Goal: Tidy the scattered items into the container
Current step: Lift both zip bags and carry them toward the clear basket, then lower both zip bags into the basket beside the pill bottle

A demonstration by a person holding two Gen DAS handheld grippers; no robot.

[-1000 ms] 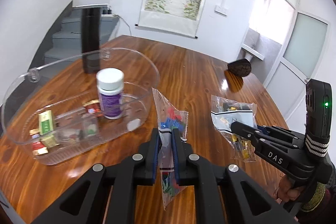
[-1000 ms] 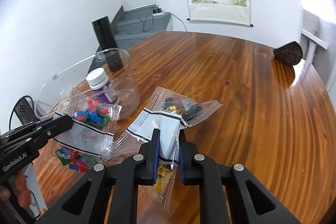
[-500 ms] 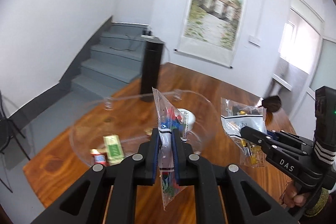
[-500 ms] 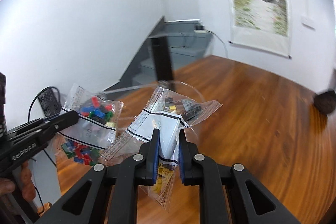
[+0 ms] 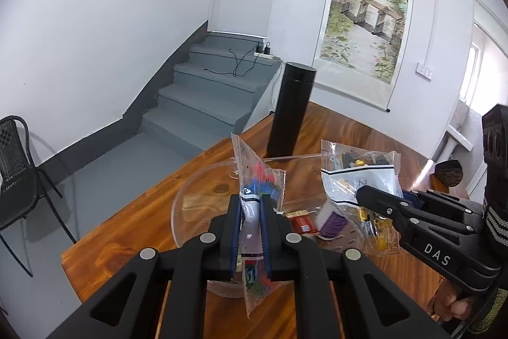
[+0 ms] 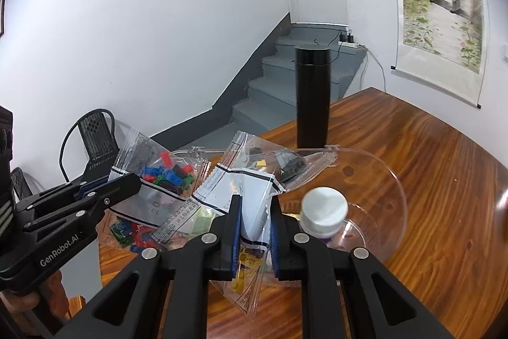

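Left wrist view: left gripper [image 5: 249, 227] clamped on bag of coloured bricks [image 5: 258, 180], held in the air over the clear container [image 5: 184, 205], which lies just ahead of and below the fingers. Snack packets [image 5: 301, 220] lie in it. Right gripper [image 5: 362, 194] to the right pinches a second bag [image 5: 358, 167].

Right wrist view: right gripper [image 6: 255, 227] closed on bag of dark and yellow parts [image 6: 254, 180], above the container [image 6: 397, 189]; white-capped bottle [image 6: 324, 207] just right of the fingers, inside.

Step, judged: carrying both bags over the container. Next: lower and release inside the rim, clear of the bottle

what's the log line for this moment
left gripper: shut on brick bag | right gripper: shut on parts bag | both over container | not released
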